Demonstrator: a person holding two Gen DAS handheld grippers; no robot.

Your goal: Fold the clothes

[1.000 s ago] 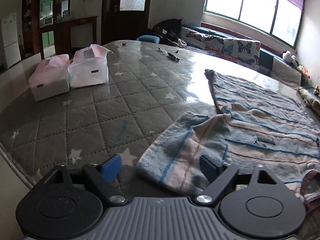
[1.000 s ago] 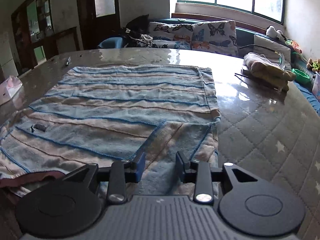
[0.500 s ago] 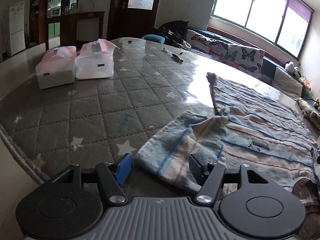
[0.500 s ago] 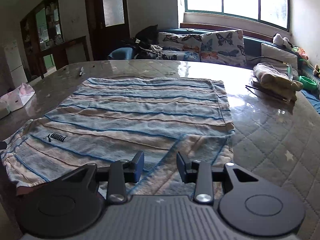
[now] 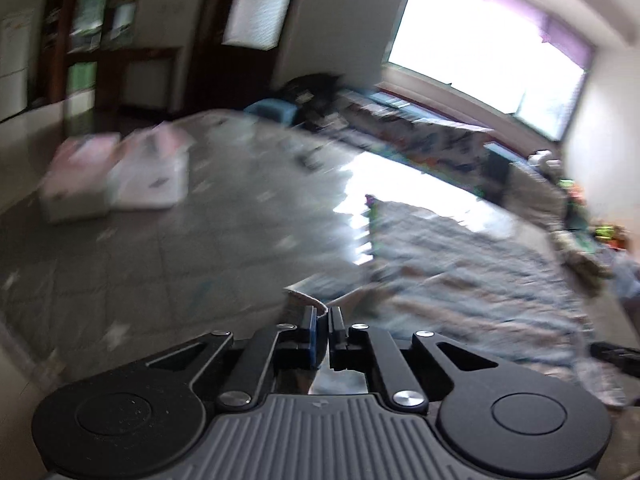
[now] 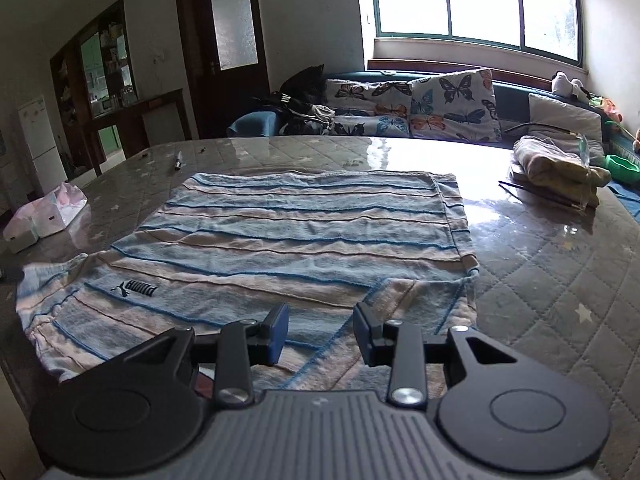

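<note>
A blue and beige striped shirt (image 6: 312, 232) with a dark logo (image 6: 134, 289) lies flat on the grey quilted table (image 6: 560, 280). In the left wrist view, which is motion-blurred, the shirt (image 5: 460, 280) stretches away to the right. My left gripper (image 5: 322, 322) is shut, and a pale edge of the shirt's left sleeve (image 5: 308, 304) is pinched between its fingers. My right gripper (image 6: 321, 330) stands open just above the right sleeve (image 6: 420, 304) and holds nothing.
Two white and pink tissue packs (image 5: 116, 176) sit at the table's left. A pen (image 6: 177, 160) lies at the back. A folded beige cloth (image 6: 560, 164) rests at the far right. A sofa with butterfly cushions (image 6: 440, 108) stands behind the table.
My left gripper has shut on the left sleeve and is moving fast, blurring its view. My right gripper has opened a little wider and drawn back slightly over the right sleeve.
</note>
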